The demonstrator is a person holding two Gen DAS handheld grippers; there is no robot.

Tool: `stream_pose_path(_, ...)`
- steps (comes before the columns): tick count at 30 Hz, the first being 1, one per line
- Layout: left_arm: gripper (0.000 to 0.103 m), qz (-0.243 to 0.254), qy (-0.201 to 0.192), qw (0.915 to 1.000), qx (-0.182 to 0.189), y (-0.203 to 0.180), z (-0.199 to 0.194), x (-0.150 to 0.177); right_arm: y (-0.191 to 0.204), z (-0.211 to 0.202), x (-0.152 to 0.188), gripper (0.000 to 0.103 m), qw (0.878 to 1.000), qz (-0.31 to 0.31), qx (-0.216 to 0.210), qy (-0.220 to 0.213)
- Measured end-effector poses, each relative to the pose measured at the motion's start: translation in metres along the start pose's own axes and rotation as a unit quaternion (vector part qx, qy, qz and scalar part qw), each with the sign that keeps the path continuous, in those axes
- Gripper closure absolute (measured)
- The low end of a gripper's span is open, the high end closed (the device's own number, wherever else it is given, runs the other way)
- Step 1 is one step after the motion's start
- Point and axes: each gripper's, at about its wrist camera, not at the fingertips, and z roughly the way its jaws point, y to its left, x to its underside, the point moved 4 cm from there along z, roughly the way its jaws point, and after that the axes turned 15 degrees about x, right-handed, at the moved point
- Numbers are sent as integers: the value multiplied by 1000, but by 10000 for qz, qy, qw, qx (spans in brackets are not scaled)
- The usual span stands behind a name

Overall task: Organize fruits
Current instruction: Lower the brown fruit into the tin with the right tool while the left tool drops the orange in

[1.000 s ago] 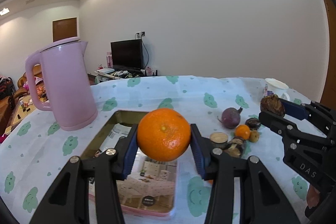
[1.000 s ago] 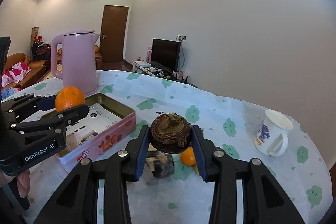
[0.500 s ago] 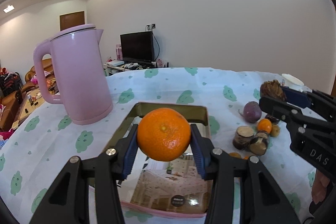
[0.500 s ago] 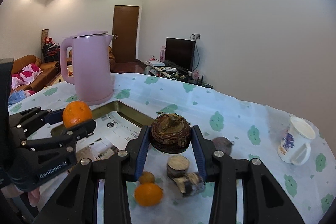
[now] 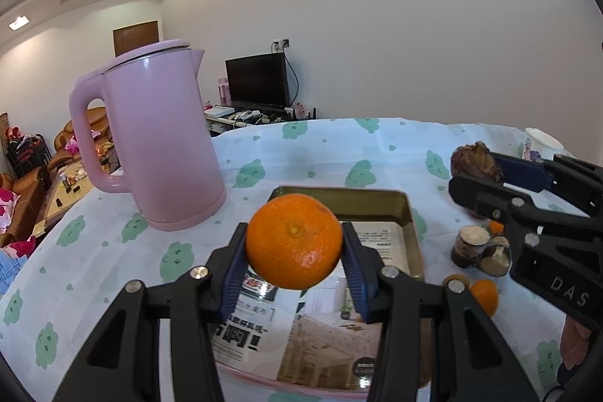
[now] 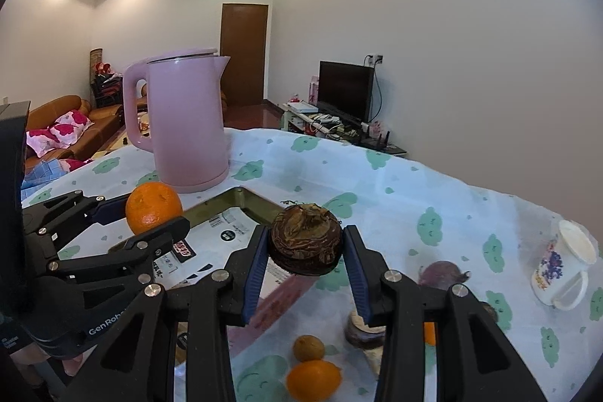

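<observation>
Orange [image 5: 294, 240] clamped in the left gripper [image 5: 294, 251] hangs above the tin tray [image 5: 412, 236], dried brown fruit [image 6: 306, 243] pinched in the right gripper [image 6: 306, 253] nearby; releasing high could bounce either out

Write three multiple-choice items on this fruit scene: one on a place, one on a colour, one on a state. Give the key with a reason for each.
1. Where is the orange held by the left gripper?
A. above the tray
B. inside the mug
C. behind the kettle

2. What colour is the kettle?
A. white
B. pink
C. green

3. What state is the right gripper in?
A. open with nothing in it
B. shut on a brown wrinkled fruit
C. shut on the mug

Key: 1 A, the left wrist view shows the orange over the tray. 2 B, its body and lid are pink in both views. 3 B, the brown wrinkled fruit sits clamped between its blue pads.
</observation>
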Motion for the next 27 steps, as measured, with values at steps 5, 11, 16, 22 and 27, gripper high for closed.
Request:
stream_pose_path(5, 55, -14, 83, 10000, -41, 9, 5, 1, 8, 8, -1, 61, 10000, 5, -65, 67)
stream_pose_path(11, 55, -90, 256, 9996, -15, 19, 14, 4, 18, 19, -3, 61, 9997, -48, -152, 169)
stream_pose_path(16, 55, -68, 350, 9994, -49, 23, 18, 6, 23, 28, -1, 61, 9994, -20, -202, 294)
stream_pose_path(22, 55, -31, 457, 9989, -82, 27, 23, 7, 30, 37, 3, 61, 9987, -42, -254, 444)
stream_pose_path(27, 55, 12, 560, 9984, -92, 28, 28, 10, 35, 40, 6, 61, 9982, -64, -317, 508)
